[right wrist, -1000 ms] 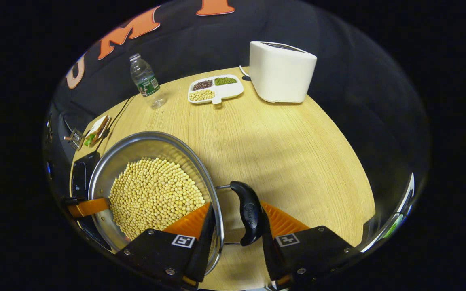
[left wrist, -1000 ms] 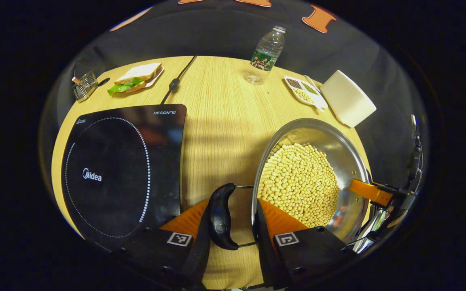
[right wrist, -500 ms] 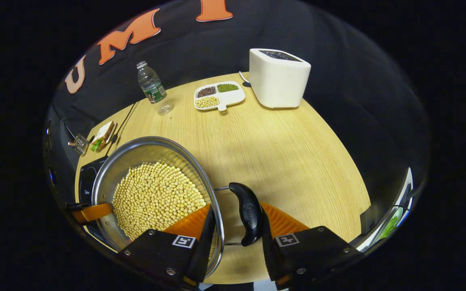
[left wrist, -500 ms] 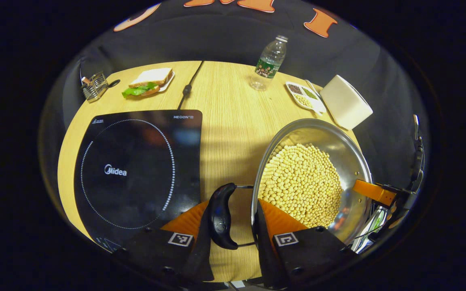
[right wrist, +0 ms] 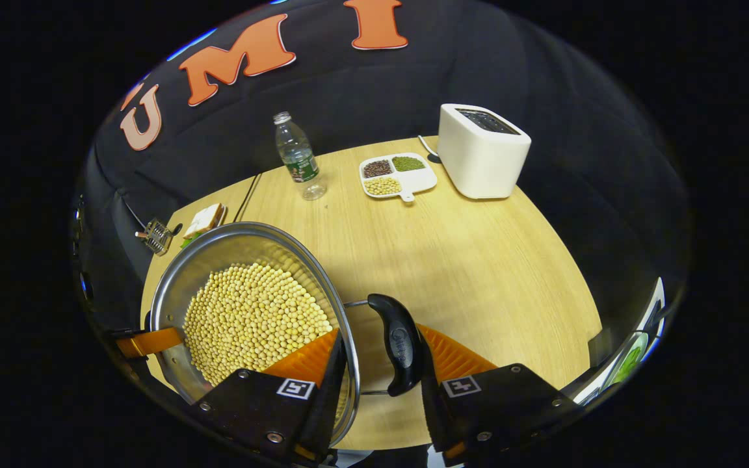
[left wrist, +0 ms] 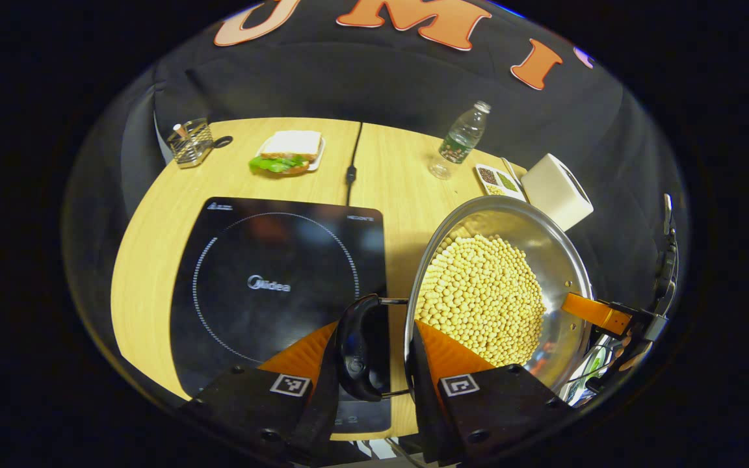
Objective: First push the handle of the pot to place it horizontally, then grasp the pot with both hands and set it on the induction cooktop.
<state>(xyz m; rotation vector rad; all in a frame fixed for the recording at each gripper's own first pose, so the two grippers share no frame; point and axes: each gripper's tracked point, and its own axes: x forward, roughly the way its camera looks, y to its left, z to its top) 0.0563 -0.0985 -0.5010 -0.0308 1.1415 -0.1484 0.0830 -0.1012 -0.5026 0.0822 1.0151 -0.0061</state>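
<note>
Left gripper view: the pot is held by both tools, left tool and right tool each closed on a handle; level carriage toward the cooktop at nine o'clock is advised.

Left gripper view: induction cooktop on desk, left of pot holding beans. Behind cooktop: sandwich, cord; bottle, toaster behind pot.
</note>
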